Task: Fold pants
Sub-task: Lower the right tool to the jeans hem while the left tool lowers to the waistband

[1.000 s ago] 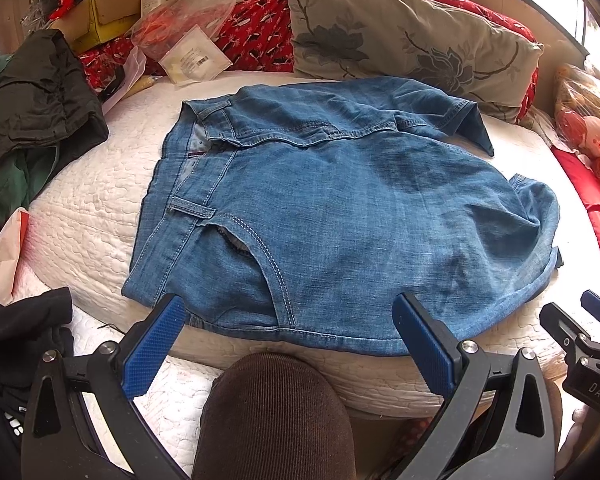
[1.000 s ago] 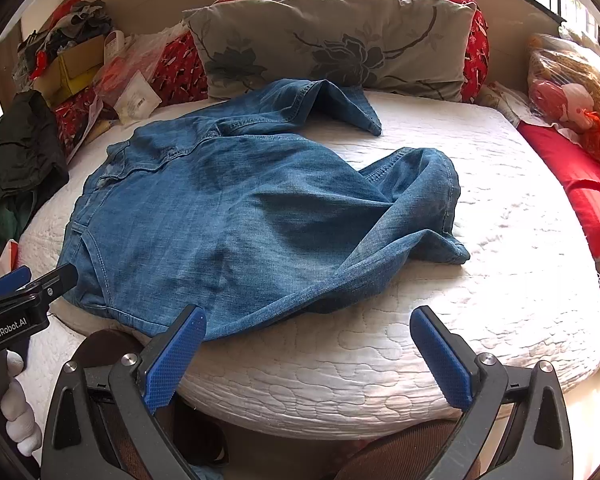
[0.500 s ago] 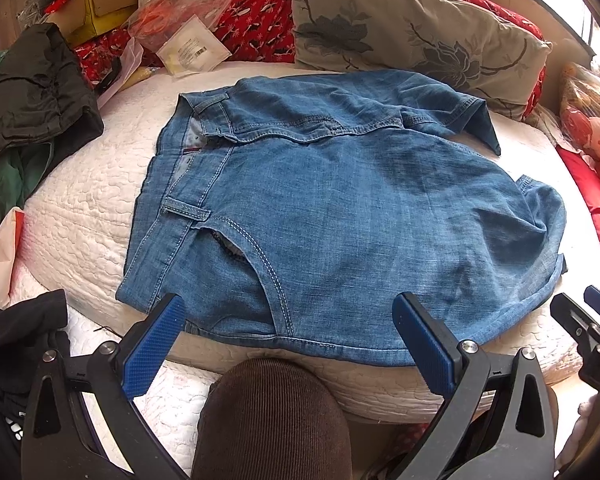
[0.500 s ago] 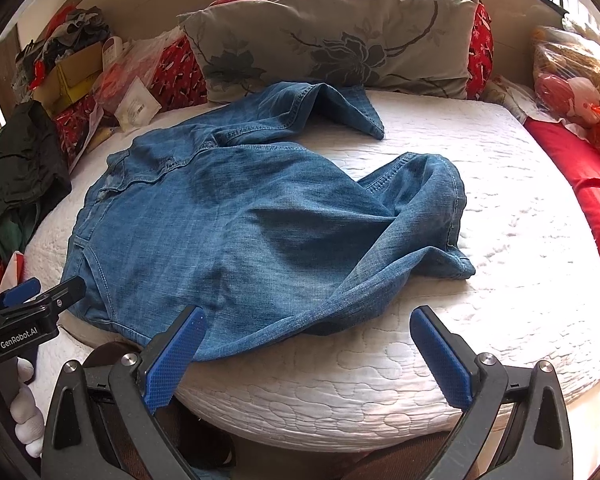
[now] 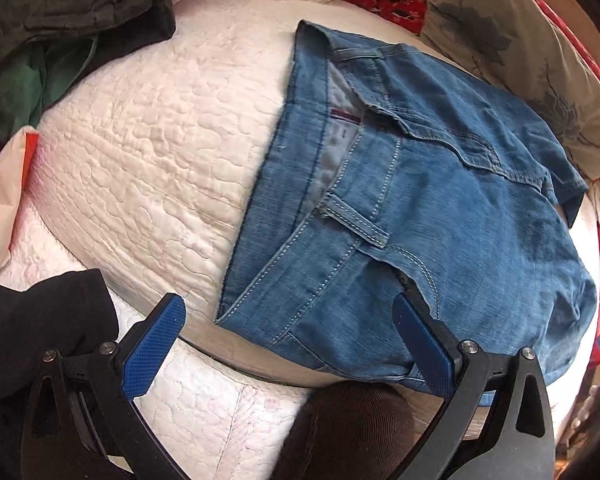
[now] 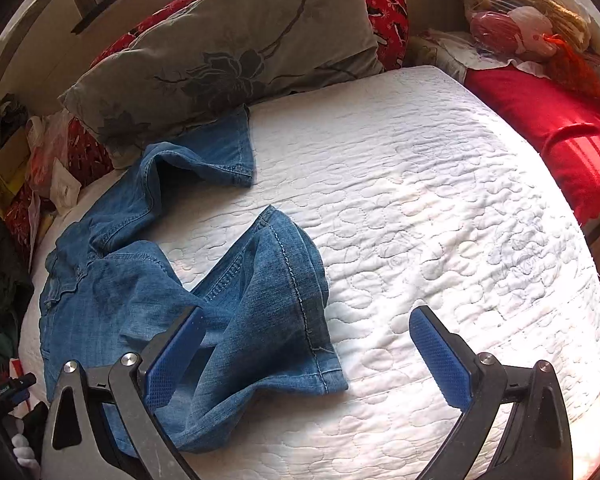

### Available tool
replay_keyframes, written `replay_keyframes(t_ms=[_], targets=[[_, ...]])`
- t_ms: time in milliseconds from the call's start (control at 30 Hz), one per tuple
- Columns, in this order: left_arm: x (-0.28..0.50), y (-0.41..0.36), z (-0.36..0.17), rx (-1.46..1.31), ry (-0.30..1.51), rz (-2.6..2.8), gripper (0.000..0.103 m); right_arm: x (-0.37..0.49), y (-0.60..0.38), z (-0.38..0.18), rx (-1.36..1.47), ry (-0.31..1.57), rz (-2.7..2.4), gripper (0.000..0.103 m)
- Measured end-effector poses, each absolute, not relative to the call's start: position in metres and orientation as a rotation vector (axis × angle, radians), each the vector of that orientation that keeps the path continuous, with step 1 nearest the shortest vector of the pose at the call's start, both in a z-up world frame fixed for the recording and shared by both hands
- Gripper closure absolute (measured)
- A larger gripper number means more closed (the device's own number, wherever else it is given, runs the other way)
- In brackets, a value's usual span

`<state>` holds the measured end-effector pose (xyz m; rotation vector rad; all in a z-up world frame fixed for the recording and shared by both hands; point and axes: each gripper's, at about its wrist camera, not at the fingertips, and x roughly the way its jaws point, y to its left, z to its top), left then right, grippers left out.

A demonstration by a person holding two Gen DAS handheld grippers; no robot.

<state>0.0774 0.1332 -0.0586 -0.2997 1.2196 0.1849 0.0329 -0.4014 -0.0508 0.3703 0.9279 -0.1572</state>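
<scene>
Jeans (image 5: 440, 208): unfolded on the bed (image 6: 440, 208), legs rumpled.
Left hand-held gripper (image 5: 288, 344): spread apart, empty, at the waistband.
Right hand-held gripper (image 6: 306, 354): spread apart, empty, over the near hem.
Left to do: every fold.

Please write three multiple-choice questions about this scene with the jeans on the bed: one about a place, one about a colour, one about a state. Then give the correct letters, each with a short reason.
1. Where does the left gripper hover?
A. Over the waistband corner of the jeans
B. Over the red cushion
C. Over the flowered pillow

2. What colour are the pads on the fingers of the right gripper?
A. Red
B. Blue
C. White

3. How do the jaws of the right gripper stand?
A. Shut on a hem
B. Shut on nothing
C. Wide open, holding nothing

Answers:
1. A, the waistband corner lies between its two fingers on the white quilt.
2. B, both textured pads are blue.
3. C, the leg hem lies loose between the spread fingers.
</scene>
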Motion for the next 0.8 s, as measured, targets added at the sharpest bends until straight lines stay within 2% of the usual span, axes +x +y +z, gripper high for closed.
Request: replay_keyframes(t_ms=[133, 267, 533, 767, 800], targets=[[0.079, 0.16, -0.073, -0.488, 1.264, 0.148, 0.0, 0.05, -0.409, -0.065, 0.369, 0.963, -0.133, 0.001], [0.088, 0.165, -0.082, -0.557, 1.282, 0.135, 0.0, 0.063, -0.407, -0.081, 0.377, 1.005, -0.105, 0.001], [0.153, 0.129, -0.064, -0.313, 1.255, 0.051, 0.0, 0.074, -0.407, -0.1, 0.388, 1.054, -0.094, 0.001], [0.194, 0.099, -0.083, -0.189, 1.39, -0.097, 0.0, 0.083, -0.411, -0.105, 0.395, 1.078, -0.058, 0.002], [0.194, 0.094, -0.087, -0.189, 1.412, -0.122, 0.004, 0.084, -0.411, -0.105, 0.4, 1.082, -0.046, 0.006]])
